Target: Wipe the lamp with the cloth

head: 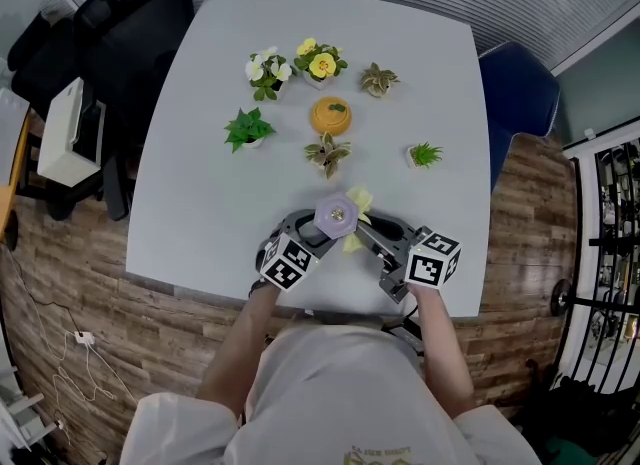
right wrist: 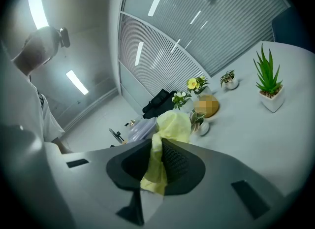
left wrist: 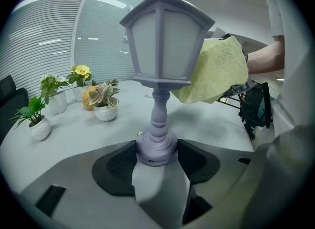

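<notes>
A lilac lantern-shaped lamp stands upright near the table's front edge, seen from above as a round top. My left gripper is shut on the lamp's round base, one jaw on each side. A yellow cloth lies pressed against the lamp's right side. My right gripper is shut on that cloth, which bunches out past the jaws toward the lamp. In the head view both grippers meet at the lamp, with the cloth peeking out beside it.
Several small potted plants and an orange pumpkin ornament stand across the middle of the grey table. A black chair sits at the left, a blue one at the right.
</notes>
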